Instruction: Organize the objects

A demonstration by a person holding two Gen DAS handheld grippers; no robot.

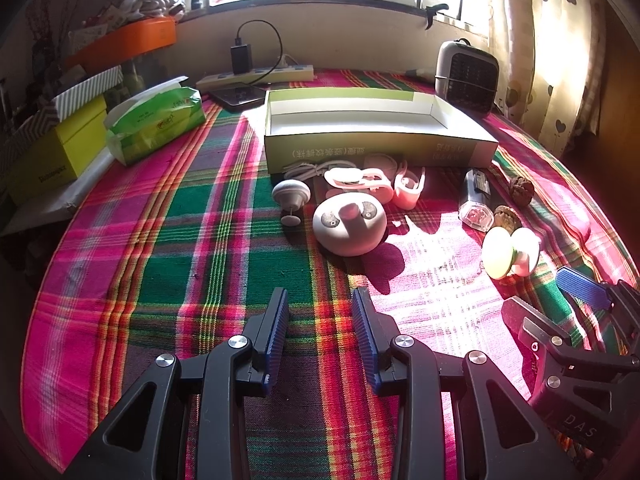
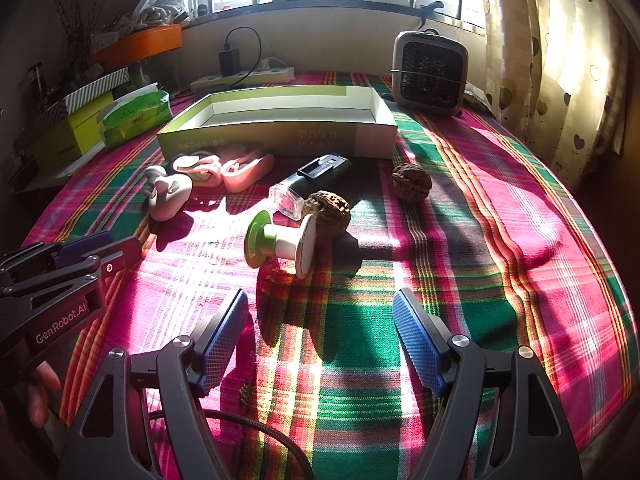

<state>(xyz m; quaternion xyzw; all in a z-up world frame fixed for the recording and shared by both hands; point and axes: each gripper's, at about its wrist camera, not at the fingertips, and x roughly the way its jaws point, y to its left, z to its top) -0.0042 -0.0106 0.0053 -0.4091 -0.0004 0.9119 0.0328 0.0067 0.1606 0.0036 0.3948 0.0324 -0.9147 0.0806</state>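
An open green-and-white cardboard box [image 1: 380, 144] [image 2: 280, 136] stands at the back of the plaid table. In front of it lie a round white device [image 1: 349, 224] [image 2: 170, 196], pink clips [image 1: 408, 188] [image 2: 240, 172], a white knob [image 1: 291, 196], a black clear-ended gadget [image 1: 476, 196] [image 2: 308, 184], two walnuts [image 2: 328, 210] [image 2: 412, 182] and a green-and-white spool [image 1: 508, 252] [image 2: 280, 244]. My left gripper [image 1: 320, 304] is open and empty above the cloth, short of the round device. My right gripper [image 2: 320, 308] is open and empty, just short of the spool.
A small fan heater [image 1: 466, 76] [image 2: 430, 72] stands back right. A power strip with a charger [image 1: 256, 74], a phone [image 1: 236, 96], a green tissue pack [image 1: 154, 120] and yellow boxes [image 1: 60, 148] sit at the back left. A curtain [image 2: 560, 60] hangs at the right.
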